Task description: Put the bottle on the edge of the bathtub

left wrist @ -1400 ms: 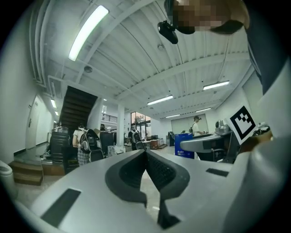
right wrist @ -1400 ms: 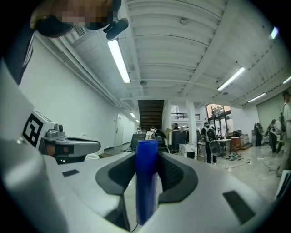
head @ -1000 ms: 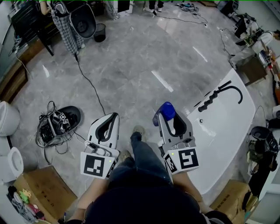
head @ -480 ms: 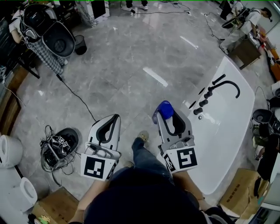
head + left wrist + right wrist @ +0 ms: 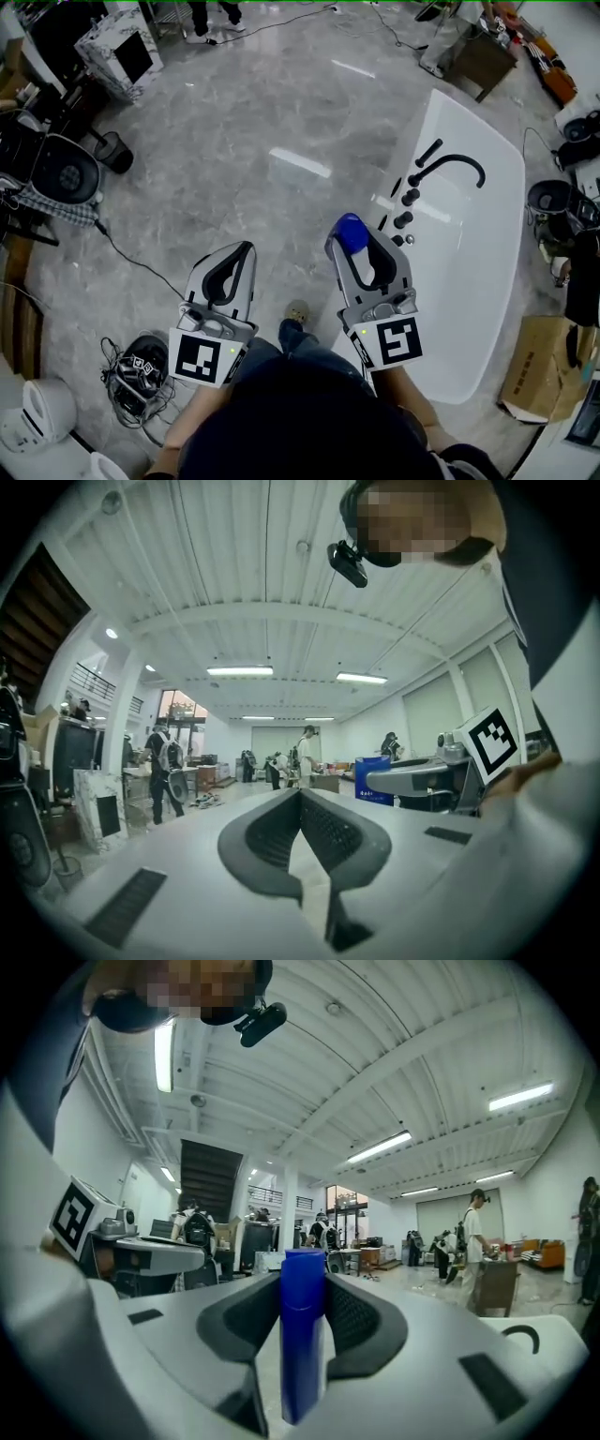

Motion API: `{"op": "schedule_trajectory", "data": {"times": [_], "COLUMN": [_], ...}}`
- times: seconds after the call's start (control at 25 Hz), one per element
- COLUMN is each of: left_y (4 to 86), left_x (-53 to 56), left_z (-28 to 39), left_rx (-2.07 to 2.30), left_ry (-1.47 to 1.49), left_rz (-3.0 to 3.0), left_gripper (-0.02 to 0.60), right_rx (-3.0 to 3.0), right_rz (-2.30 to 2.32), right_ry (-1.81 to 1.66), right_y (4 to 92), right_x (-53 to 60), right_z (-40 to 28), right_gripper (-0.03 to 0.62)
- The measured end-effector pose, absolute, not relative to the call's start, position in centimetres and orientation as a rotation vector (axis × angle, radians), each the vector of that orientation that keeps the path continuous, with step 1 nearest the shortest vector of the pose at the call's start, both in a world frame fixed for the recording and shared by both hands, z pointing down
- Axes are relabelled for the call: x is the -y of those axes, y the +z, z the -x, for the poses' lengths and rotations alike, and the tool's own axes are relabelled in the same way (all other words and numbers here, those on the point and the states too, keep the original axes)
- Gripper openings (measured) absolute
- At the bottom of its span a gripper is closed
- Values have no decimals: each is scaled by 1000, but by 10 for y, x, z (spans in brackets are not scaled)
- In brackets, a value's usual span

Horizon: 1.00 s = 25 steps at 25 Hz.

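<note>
Bathtub shifted leftward; blue bottle upright in right gripper.

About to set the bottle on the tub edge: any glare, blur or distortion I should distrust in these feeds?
Head view: sharp; light-strip glare on the glossy floor and white bathtub. Right gripper view: heavy fisheye, black corners; the blue bottle between the jaws is crisp. Left gripper view: same fisheye, near jaws slightly soft.

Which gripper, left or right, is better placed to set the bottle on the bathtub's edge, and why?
Right. The right gripper is shut on the blue bottle and hangs beside the bathtub; the left gripper is shut, empty, and farther off over the floor.
</note>
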<state>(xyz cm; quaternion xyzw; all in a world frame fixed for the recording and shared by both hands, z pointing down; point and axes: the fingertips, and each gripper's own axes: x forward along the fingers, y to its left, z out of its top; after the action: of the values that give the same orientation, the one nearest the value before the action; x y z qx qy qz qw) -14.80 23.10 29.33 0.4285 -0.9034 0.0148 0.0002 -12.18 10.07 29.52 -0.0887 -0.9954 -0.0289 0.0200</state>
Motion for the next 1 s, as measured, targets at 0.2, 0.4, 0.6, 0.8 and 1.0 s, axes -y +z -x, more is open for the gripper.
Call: {"op": "schedule_trajectory", "data": {"times": [0.2,0.4,0.6,0.8,1.0], "left_y": [301,311,317,325,331], "left_x": [-157,-82,-7,63,130], "left_z": [158,154,140,142,150], "left_rx": [2653,2480,2246,1983,1692], "left_ry": [72,97,77,98,128], "left_rz": [-1613,-1844,-2130,-2333,-2549], "left_gripper": [25,25,25,23,24], "right_rx": [3086,3042,2927,2805,2674], "right_rz": [-46,-347,-685,-953,-1211], "right_ry": [-43,-25,-5,8,155], "right_y": [305,320,339,346,355], "right_x": [-32,34,82,128,162], "right_z": [107,71,29,18,22], "right_gripper": [158,158,158,158,158]}}
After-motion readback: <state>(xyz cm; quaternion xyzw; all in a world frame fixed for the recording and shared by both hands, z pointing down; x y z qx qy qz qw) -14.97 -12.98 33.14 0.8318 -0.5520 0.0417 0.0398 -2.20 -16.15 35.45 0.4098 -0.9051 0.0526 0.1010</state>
